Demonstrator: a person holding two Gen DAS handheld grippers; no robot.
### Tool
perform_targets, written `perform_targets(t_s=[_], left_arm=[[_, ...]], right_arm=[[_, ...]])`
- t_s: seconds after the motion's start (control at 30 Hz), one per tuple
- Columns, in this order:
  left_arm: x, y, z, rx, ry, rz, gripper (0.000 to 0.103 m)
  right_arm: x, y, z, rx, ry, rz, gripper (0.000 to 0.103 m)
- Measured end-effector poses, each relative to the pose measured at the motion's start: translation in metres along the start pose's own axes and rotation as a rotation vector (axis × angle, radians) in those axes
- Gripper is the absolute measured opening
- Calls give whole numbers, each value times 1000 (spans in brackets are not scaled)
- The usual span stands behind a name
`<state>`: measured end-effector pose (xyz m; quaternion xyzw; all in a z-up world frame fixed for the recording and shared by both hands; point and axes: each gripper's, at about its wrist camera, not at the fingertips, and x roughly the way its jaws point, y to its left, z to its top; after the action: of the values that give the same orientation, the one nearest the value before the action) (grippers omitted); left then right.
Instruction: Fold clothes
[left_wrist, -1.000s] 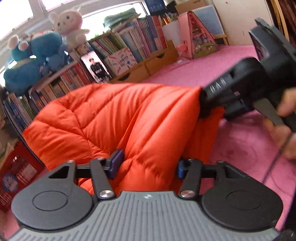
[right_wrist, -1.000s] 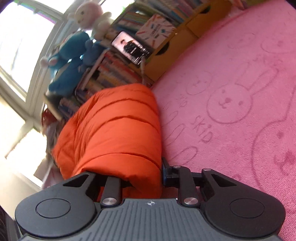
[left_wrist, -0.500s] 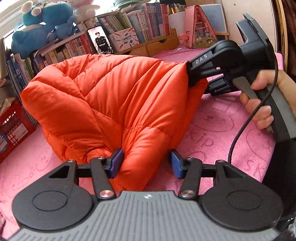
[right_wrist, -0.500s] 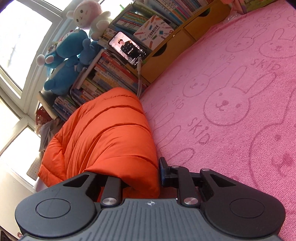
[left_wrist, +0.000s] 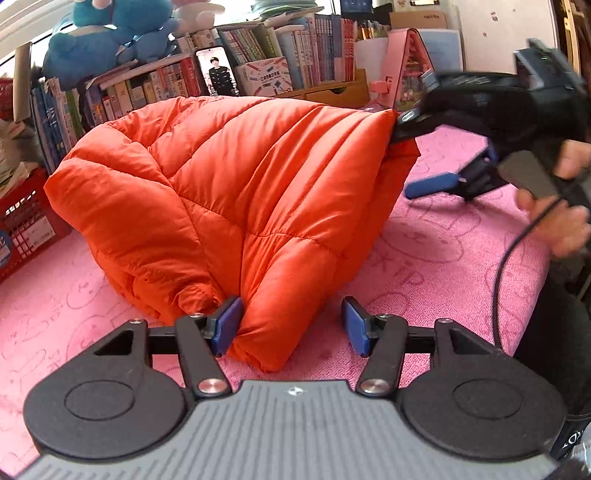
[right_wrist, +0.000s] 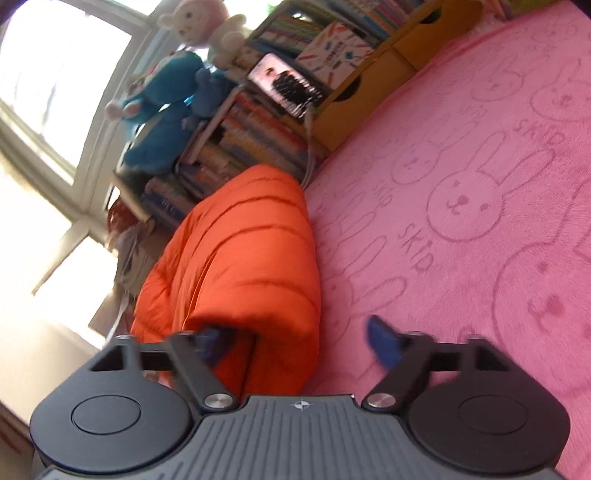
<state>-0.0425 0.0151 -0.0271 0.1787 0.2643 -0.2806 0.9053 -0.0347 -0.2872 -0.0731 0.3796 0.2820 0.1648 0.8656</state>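
Because the pink plush blanket (left_wrist: 443, 258) covers the whole bed and gives a flat field for folding, the puffy orange quilted down jacket (left_wrist: 236, 192) sits bunched on it, towards the blanket's far edge by the low wooden bookshelf (left_wrist: 258, 74), doubled over into a tall, loose hump rather than lying flat. Its padding keeps it from settling, which I judge is why both tools work opposite corners of the fold.

At the jacket's right corner, the right hand-held gripper (left_wrist: 417, 151) has just been opening its jaws; they now stand wide apart, one finger against the orange cloth and the other clear of it over the blanket, so nothing is pinched there (the release looks like the fold being laid down). At the near corner, the left hand-held gripper (left_wrist: 291, 325) has just eased its jaws a little wider; the near flap of the jacket lies between them, touching the left pad, with a gap at the right pad, so it no longer clamps.

Embossed rabbits repeat across the blanket with the word "Skip".
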Motion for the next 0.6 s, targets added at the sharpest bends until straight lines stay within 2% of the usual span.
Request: perform_targets(t_s=[0.03,0.2,0.27,0.37,0.53,0.57,0.6], left_arm=[[0,0,0,-2,-3,0,58],[-1,-1,-2,-6,-15,-1,59],[-1,-2,-3,-9,-19,-2,59],[-1,-2,-4,-12,-23,-2,59],[-1,2,-5,-37,-36,-26,61],[-2,3,-5,-45,-37,-34,62],[-2,4,-5,-53,-38,-42,63]], right_arm=[[0,5,-4,-21,18,11,103],[16,24,-18,-12,95,104,103],[27,32,-19,3,95,85,103],[47,47,-18,12,88,4,103],[69,64,-20,3,94,3,103],[72,66,-20,4,103,8,96],[75,67,-20,5,111,12,93]])
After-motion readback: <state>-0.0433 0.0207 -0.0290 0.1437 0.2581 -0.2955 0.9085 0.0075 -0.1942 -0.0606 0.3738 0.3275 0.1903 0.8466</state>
